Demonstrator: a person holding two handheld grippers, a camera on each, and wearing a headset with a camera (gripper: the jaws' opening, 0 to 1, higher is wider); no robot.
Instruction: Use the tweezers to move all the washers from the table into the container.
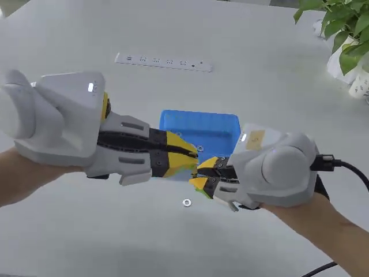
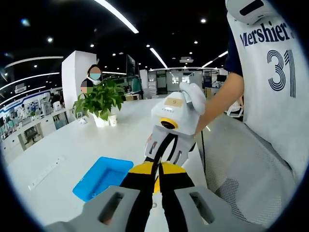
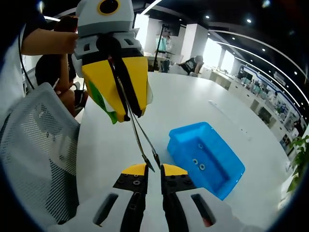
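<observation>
Tweezers point(image 3: 137, 137) in left claw point(image 3: 126, 113), tips at right claw point(image 3: 153, 169).

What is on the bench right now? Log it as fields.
Left hand-held gripper: shut on thin metal tweezers
Right hand-held gripper: at the tweezers' tips, grip unclear
Blue rectangular plastic container: three small metal washers inside
White table: one loose washer near the grippers
White power strip: far side of table

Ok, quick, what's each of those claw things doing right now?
Left gripper: shut on the thin black metal tweezers.
Right gripper: jaws nearly together at the tweezers' tips; grip cannot be told.
</observation>
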